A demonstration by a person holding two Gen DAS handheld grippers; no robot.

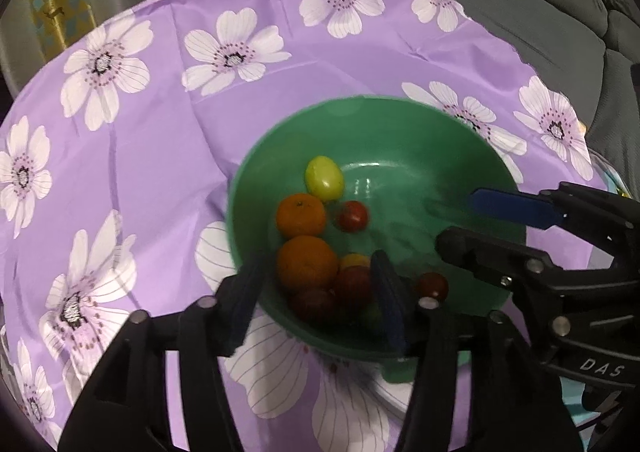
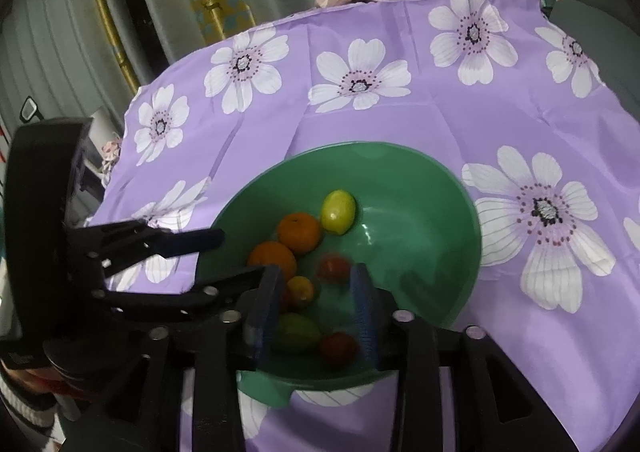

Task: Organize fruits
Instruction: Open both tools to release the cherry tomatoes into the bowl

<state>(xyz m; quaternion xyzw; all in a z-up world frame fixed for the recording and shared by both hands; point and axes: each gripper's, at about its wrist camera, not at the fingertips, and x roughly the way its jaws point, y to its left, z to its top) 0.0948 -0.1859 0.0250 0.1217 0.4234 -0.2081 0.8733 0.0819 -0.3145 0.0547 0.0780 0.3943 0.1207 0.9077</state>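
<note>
Hovering over the green bowl (image 1: 400,124), left gripper (image 1: 316,304) and right gripper (image 2: 316,316) both spread, empty (fruit all inside); next, I'd guess, closing on an orange (image 1: 307,267) calls for a lower reach.

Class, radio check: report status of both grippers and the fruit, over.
Left gripper open, empty, over the green bowl. Right gripper open, empty, beside it. Oranges, yellow-green fruit, small red fruits all in bowl. Nothing blocking.
</note>
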